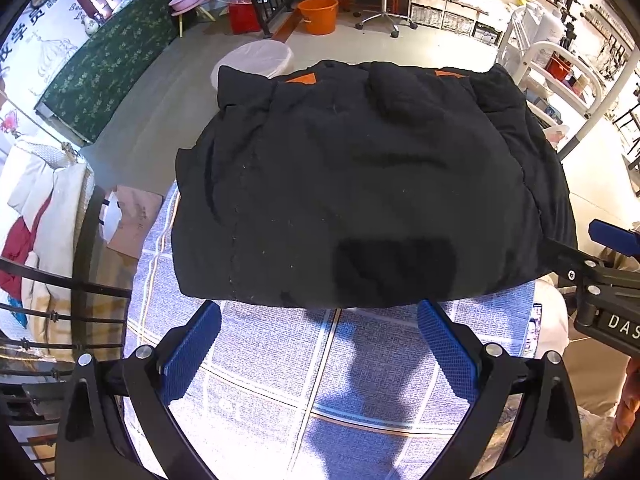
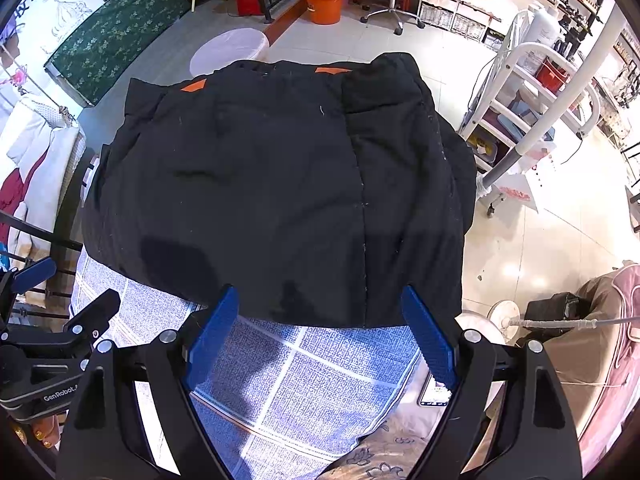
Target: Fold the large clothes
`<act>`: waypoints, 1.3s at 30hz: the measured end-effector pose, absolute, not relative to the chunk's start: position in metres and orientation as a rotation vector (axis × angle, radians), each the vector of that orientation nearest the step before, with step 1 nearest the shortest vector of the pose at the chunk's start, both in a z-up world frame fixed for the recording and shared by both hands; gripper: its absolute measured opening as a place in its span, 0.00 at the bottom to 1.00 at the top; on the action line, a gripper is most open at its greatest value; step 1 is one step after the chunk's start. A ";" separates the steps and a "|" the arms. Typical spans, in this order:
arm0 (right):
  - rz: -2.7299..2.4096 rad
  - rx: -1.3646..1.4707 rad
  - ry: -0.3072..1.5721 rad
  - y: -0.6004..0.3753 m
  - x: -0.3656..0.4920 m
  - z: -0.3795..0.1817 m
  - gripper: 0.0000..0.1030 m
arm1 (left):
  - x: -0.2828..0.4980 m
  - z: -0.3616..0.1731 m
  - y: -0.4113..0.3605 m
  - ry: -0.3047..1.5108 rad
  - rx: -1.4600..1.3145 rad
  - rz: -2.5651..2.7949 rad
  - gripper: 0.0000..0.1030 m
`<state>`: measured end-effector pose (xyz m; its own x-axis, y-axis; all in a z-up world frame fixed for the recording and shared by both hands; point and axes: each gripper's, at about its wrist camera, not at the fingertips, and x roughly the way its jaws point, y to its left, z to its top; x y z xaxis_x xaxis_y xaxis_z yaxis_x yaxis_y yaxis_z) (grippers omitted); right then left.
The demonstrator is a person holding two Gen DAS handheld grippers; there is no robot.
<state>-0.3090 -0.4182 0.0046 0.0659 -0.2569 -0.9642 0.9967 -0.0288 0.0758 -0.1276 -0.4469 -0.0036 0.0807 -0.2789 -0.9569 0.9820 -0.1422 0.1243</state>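
A large black padded jacket (image 1: 360, 184) with small orange patches lies folded on a blue checked cloth (image 1: 304, 368). It also shows in the right wrist view (image 2: 272, 192). My left gripper (image 1: 320, 312) is open and empty, its blue pads just short of the jacket's near hem. My right gripper (image 2: 320, 300) is open and empty, its fingertips at the near hem, right of the left one. The right gripper shows at the edge of the left wrist view (image 1: 600, 256), and the left gripper at the edge of the right wrist view (image 2: 48, 312).
A black metal railing (image 1: 60, 320) runs along the left. A white rack (image 2: 532, 92) and a slanted white pole (image 2: 560, 92) stand to the right. An orange bucket (image 1: 319, 15), a white round stool (image 1: 256, 58) and a swivel chair (image 1: 384, 8) stand on the floor beyond.
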 end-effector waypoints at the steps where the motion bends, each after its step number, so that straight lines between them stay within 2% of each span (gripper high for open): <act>1: -1.295 1.077 0.949 -0.419 -0.309 0.004 0.81 | -0.128 -0.004 -0.447 0.842 1.168 -1.360 0.94; 39: -1.285 1.051 0.978 -0.418 -0.304 0.000 0.81 | -0.131 -0.011 -0.444 0.809 1.207 -1.339 0.94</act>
<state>-0.3039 -0.4182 0.0003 0.0527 -0.2522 -0.9662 0.9985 -0.0011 0.0547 -0.1314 -0.4436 -0.0113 0.1260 -0.2736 -0.9535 0.9715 -0.1605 0.1744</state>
